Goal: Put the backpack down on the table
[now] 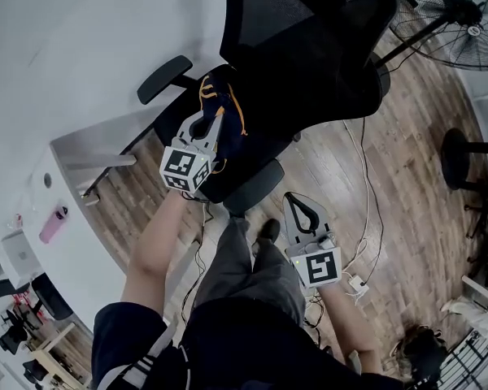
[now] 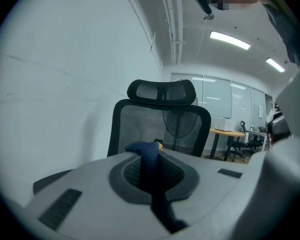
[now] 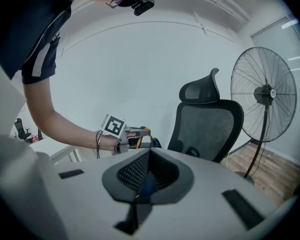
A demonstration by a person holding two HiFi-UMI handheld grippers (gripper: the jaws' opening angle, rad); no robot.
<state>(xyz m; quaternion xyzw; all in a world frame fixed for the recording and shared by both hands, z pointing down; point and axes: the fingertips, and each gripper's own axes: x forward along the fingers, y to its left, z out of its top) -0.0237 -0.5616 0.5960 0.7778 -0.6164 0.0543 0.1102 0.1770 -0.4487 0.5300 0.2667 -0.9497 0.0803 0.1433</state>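
Where the backpack is: the dark navy fabric backpack with orange trim (image 1: pixel 224 96) lies just beyond the tips of the left tongs (image 1: pixel 219 119), over the seat of the black mesh office chair (image 1: pixel 309 47). I cannot tell whether it rests on the seat or hangs clear.
Left tongs: closed on a flat navy strip of the backpack, which runs through the hollow between the jaws.
Right tongs (image 1: pixel 292 198): closed, tips together, well apart from the backpack, to the right of the left tongs and nearer the person. Nothing hangs from them.
Key relation: the smooth white desk (image 1: pixel 85 246) lies left of the left tongs, on the side away from the chair. The left hand is nearer to both the backpack and the desk, so the carry probably goes leftward.
Long axis: the backpack is bunched, and seems to run from the tongs' tips toward the chair back.
Materials: soft, limp cloth with thin orange cords, held in hard grey plastic tongs.
Desk obstacle: a pink bottle (image 1: pixel 53 223) stands near the desk's far edge.
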